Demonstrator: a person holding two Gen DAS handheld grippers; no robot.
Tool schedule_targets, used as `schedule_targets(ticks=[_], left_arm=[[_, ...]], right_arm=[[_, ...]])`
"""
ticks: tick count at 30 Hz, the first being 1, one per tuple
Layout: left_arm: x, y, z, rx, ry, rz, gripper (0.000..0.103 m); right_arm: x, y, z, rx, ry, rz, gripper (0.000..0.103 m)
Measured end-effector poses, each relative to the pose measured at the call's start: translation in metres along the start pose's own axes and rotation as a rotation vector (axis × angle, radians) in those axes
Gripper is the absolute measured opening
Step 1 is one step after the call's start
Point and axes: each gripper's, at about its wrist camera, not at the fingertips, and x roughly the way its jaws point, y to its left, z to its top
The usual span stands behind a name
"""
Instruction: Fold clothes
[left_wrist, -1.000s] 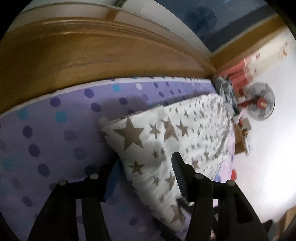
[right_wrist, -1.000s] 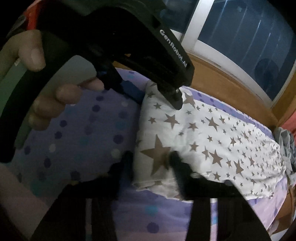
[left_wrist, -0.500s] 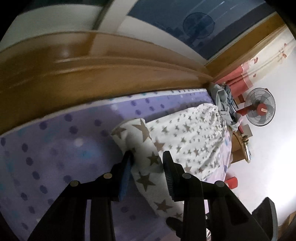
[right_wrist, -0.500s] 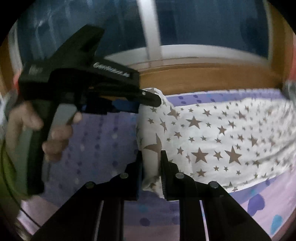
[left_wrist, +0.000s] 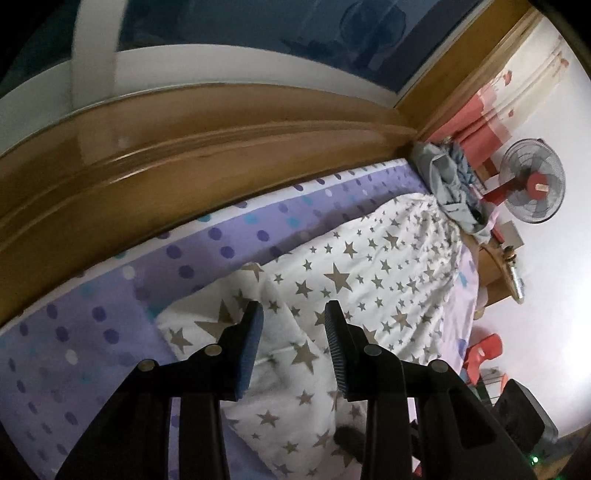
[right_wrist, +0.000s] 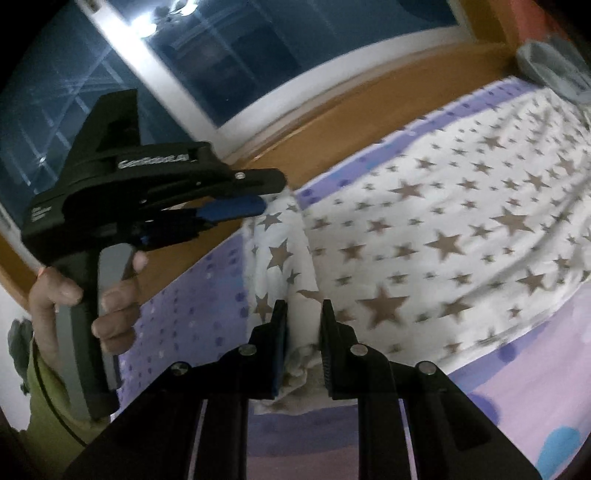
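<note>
- I see the bed filling most of both views, under a purple sheet with darker and turquoise dots; a wooden ledge runs along its far side below a dark window.
- The cloth, white with brown stars, lies spread along the bed. Its near end is lifted into a raised fold, while the rest stretches flat toward a grey-blue heap of clothes at the far end.
- A fan with a red hub stands beyond that heap, against a white wall. Something red hangs beside it, too blurred for me to name.
- My left hand-held gripper hovers over the near corner of the cloth. Its jaws stand well apart with star fabric showing between them; they hold nothing.
- In the right wrist view the same left tool appears from the side, its blue pad clear of the cloth's upper edge, and a hand is wrapped around its grey handle.
- My right hand-held gripper has its jaws drawn close around the bunched near edge of the cloth. A ridge of fabric rises between the pads, so I read it as clamped on the cloth.
- A yellow-green sleeve shows at the lower left of that view.
</note>
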Motion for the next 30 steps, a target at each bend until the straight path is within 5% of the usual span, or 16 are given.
schedule_targets(ticks=[9, 15, 19, 30], left_arm=[[0.027, -0.021, -0.001, 0.036, 0.04, 0.109, 0.034], [0.049, -0.026, 0.003, 0.049, 0.049, 0.211, 0.034], [0.062, -0.026, -0.001, 0.04, 0.056, 0.251, 0.034], [0.065, -0.02, -0.003, 0.042, 0.055, 0.221, 0.036]], right_arm=[[0.009, -0.05, 0.004, 0.042, 0.054, -0.02, 0.017], [-0.018, -0.02, 0.005, -0.172, -0.001, -0.003, 0.017], [-0.002, -0.005, -0.004, -0.262, 0.061, 0.051, 0.017], [0.012, 0.005, -0.031, -0.354, 0.139, -0.065, 0.017]])
